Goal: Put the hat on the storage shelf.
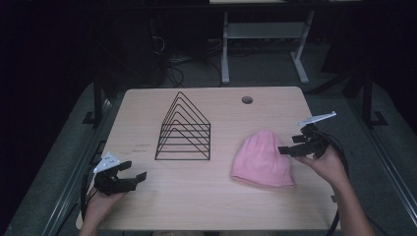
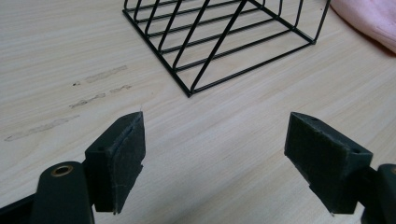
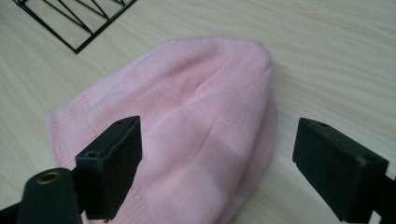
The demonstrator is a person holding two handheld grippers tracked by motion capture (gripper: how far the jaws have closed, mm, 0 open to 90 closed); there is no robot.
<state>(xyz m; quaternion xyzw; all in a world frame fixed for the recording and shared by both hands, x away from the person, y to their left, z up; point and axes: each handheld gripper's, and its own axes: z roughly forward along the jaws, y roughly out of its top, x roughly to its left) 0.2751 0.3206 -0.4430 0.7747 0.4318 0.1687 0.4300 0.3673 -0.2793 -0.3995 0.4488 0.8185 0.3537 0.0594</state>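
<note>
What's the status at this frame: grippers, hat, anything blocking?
Left gripper open, idle near the table's front left. Right gripper open, jaws apart at the pink hat's right edge, not gripping. Hat flat on the table. Wire rack stands apart; nothing blocking.

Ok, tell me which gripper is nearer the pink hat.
Right. The right gripper hangs open at the hat's right edge, jaws pointing at it. The left gripper is far off near the table's front left corner, beyond the wire rack.
</note>
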